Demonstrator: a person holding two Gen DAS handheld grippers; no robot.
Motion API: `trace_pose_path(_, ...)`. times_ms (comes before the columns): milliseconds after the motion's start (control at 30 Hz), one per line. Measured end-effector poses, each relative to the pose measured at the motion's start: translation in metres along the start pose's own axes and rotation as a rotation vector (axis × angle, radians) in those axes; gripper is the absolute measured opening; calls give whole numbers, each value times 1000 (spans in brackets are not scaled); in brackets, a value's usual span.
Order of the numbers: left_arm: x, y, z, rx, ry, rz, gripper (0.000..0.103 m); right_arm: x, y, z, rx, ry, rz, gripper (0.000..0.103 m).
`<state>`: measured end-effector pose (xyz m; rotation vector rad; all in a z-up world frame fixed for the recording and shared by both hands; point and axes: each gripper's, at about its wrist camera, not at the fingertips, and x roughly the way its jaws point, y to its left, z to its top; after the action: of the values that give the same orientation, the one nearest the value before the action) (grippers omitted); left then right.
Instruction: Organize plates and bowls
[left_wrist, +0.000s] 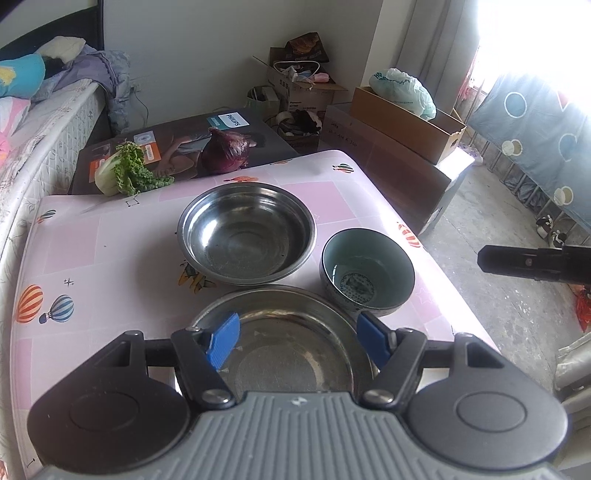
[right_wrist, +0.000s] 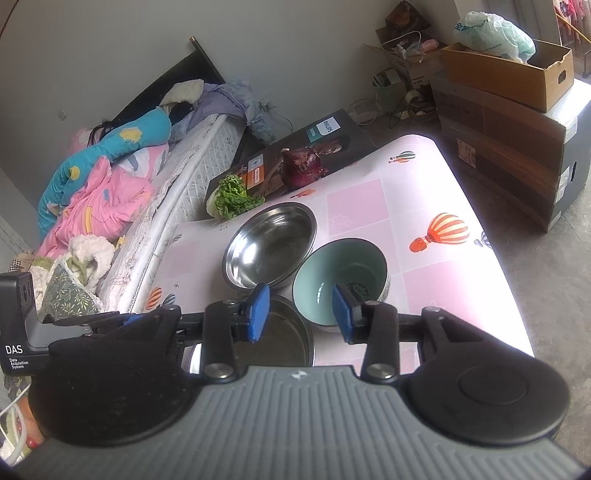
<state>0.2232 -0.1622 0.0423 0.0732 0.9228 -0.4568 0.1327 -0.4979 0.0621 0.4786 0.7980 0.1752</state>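
Note:
Three dishes sit close together on the pink balloon-print table (left_wrist: 92, 251) (right_wrist: 436, 295). A deep steel bowl (left_wrist: 246, 232) (right_wrist: 271, 249) stands farthest back. To its right is a ceramic bowl (left_wrist: 367, 273) (right_wrist: 341, 275) with a pale teal inside and a dark print at the bottom. Nearest me lies a shallow steel plate (left_wrist: 291, 350) (right_wrist: 280, 332). My left gripper (left_wrist: 300, 338) hovers open over the plate, its blue pads apart and touching nothing. My right gripper (right_wrist: 300, 314) is open above the ceramic bowl's near rim and the plate's edge, and holds nothing.
A red onion (left_wrist: 225, 151) (right_wrist: 303, 166) and leafy greens (left_wrist: 125, 170) (right_wrist: 232, 195) rest on a dark printed box (left_wrist: 177, 140) at the table's far edge. A bed (right_wrist: 110, 177) runs along the left. Cardboard boxes (right_wrist: 509, 110) stand at the back right, with bare floor beside the table.

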Motion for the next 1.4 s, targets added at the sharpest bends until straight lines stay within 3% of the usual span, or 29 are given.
trace_pose_path(367,15,-14,11,4,-10,-21,70,16,-24,-3,39,31,-21,37)
trace_pose_path(633,47,-23,36,7,29,-36,59,59,-47,5,80,75,-41,37)
trace_pose_path(733,69,-26,49,-2,69,-34,51,80,-56,9,95,95,-47,37)
trace_pose_path(800,84,-27,53,-8,100,-34,38,91,-62,11,102,105,-52,36)
trace_pose_path(1000,125,-30,58,-7,192,-7,26,127,-81,15,139,143,-55,28)
trace_pose_path(1267,146,-23,60,-58,240,-46,23,154,-94,13,163,189,-19,17)
trace_pose_path(1400,149,-20,62,-86,252,-62,23,158,-99,14,168,192,-2,17)
